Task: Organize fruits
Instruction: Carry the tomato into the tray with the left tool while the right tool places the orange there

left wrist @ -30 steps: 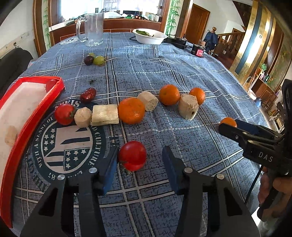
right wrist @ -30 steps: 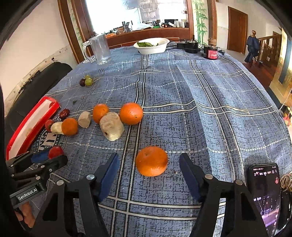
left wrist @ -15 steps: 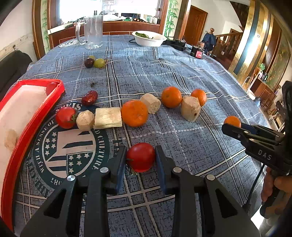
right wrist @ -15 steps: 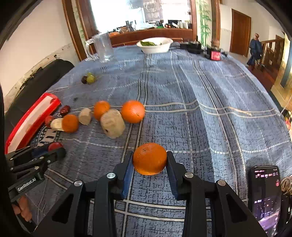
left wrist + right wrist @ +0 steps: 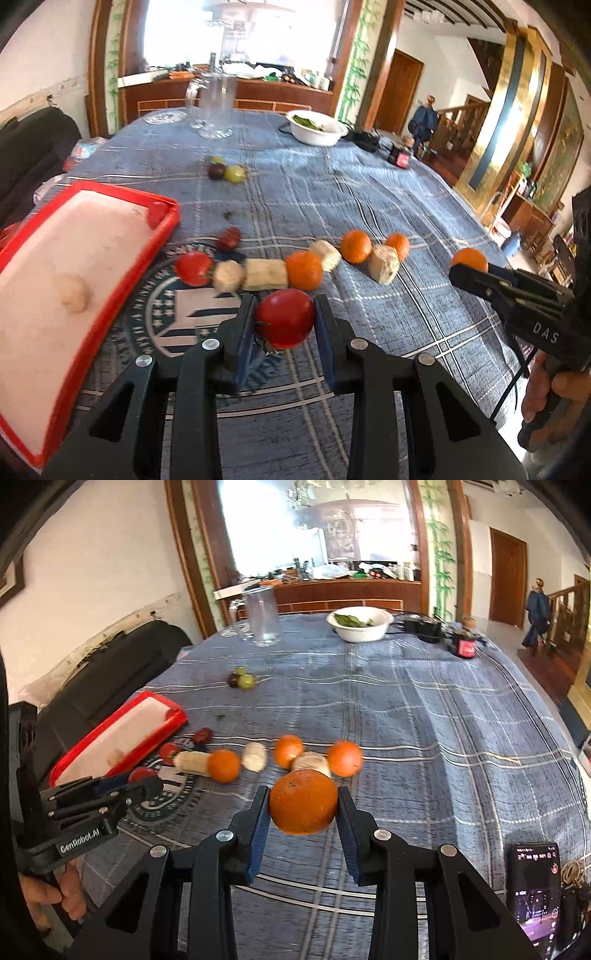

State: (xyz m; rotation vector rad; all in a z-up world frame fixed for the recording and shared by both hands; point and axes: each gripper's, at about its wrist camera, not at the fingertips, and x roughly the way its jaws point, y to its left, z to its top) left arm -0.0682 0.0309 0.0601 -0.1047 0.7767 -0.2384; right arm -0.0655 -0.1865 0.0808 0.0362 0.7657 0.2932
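My left gripper point(image 5: 284, 321) is shut on a red tomato point(image 5: 285, 318) and holds it above the blue cloth. My right gripper point(image 5: 302, 805) is shut on an orange point(image 5: 303, 802), also lifted off the table; in the left wrist view that orange point(image 5: 469, 260) shows at the tip of the right gripper. A row of fruit and pale chunks lies behind: a tomato point(image 5: 194, 268), oranges point(image 5: 304, 269) point(image 5: 355, 246) and beige pieces point(image 5: 266, 274). A red-rimmed tray point(image 5: 162, 229) with a white floor sits at the left, a pale ball point(image 5: 74, 293) in it.
Grapes point(image 5: 226, 171) lie further back. A glass jug point(image 5: 214, 105), a white bowl point(image 5: 317, 127) of greens and dark gadgets point(image 5: 400, 157) stand at the far end. A phone point(image 5: 533, 890) lies at the right near edge. A black chair point(image 5: 110, 664) stands left.
Both grippers closed on their fruit, the left on the tomato and the right on the orange, and then lifted them off the cloth.
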